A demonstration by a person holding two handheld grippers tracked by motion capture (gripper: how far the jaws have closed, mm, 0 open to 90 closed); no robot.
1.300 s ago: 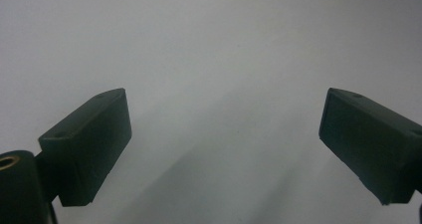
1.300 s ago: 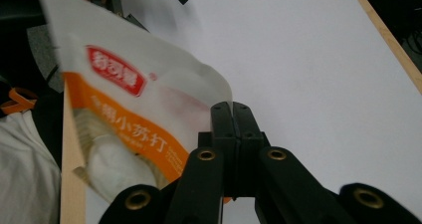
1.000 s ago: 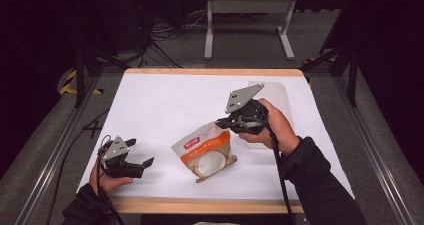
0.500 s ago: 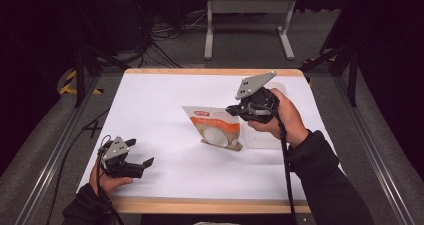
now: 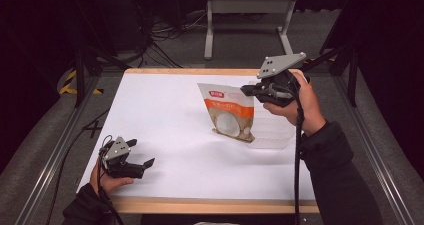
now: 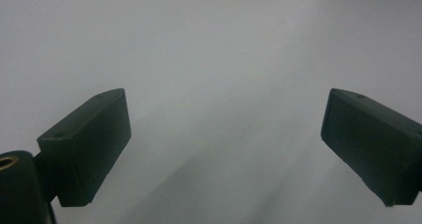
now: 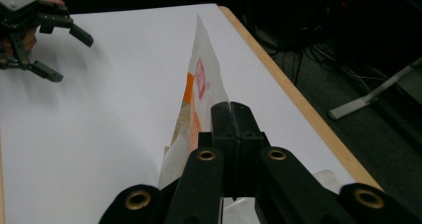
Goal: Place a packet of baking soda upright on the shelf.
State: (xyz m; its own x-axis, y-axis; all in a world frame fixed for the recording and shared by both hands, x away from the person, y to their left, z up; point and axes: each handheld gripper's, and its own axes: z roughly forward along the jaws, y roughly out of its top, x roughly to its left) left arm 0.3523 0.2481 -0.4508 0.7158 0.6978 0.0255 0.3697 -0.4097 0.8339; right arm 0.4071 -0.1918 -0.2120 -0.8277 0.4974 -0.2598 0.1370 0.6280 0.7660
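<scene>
One pouch (image 5: pixel 227 116) clamped upright by right hand-held gripper (image 5: pixel 248 90), left hand-held gripper (image 5: pixel 144 161) open, one clear tub (image 5: pixel 272 132).

Table (image 5: pixel 165 110) was brightly lit from above, surroundings around it fell near black; soft shadows lay on it; left gripper view was hazy, jaws blurred.

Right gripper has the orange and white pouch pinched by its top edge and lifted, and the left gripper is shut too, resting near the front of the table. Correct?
Not quite: the left gripper is open. The left gripper view shows its jaws standing wide apart with nothing between them. The rest holds: the right gripper is shut on the top edge of the pouch, as the right gripper view shows.
</scene>
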